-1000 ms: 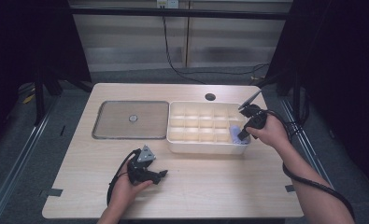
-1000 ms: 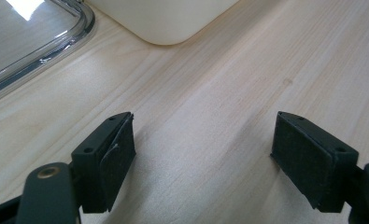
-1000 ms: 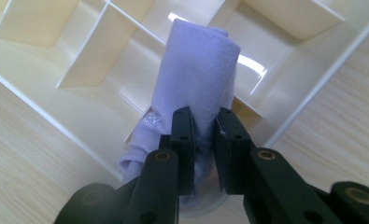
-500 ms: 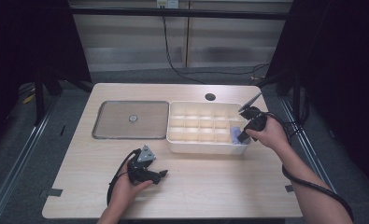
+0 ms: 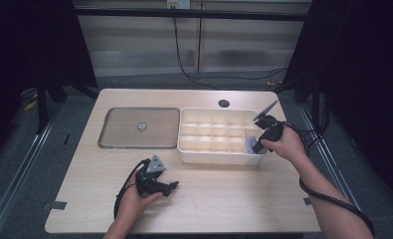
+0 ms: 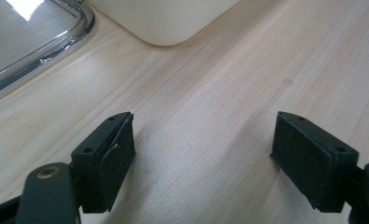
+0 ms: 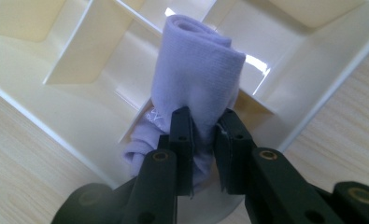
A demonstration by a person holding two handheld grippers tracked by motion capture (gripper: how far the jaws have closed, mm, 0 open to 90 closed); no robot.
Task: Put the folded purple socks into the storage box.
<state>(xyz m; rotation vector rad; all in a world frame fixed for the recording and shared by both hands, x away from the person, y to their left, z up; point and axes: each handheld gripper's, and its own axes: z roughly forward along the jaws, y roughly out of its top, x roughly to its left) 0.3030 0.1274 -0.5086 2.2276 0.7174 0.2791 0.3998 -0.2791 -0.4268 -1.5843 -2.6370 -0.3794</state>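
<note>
A rolled pale purple cloth (image 7: 198, 79) sits in the near right corner compartment of the cream divided tray (image 5: 216, 152), and my right gripper (image 7: 203, 123) is shut on its lower end. In the high view the cloth (image 5: 250, 144) peeks out beside my right gripper (image 5: 257, 147) at the tray's right end. My left gripper (image 5: 173, 185) rests low over the bare wood near the table's front, left of centre. Its jaws (image 6: 203, 154) stand wide open with nothing between them.
A clear flat lid (image 5: 139, 127) with a small knob lies left of the tray. A round cable hole (image 5: 224, 103) sits near the table's far edge. The tray's rounded corner (image 6: 166, 28) and the lid's rim (image 6: 56, 44) lie ahead of my left gripper.
</note>
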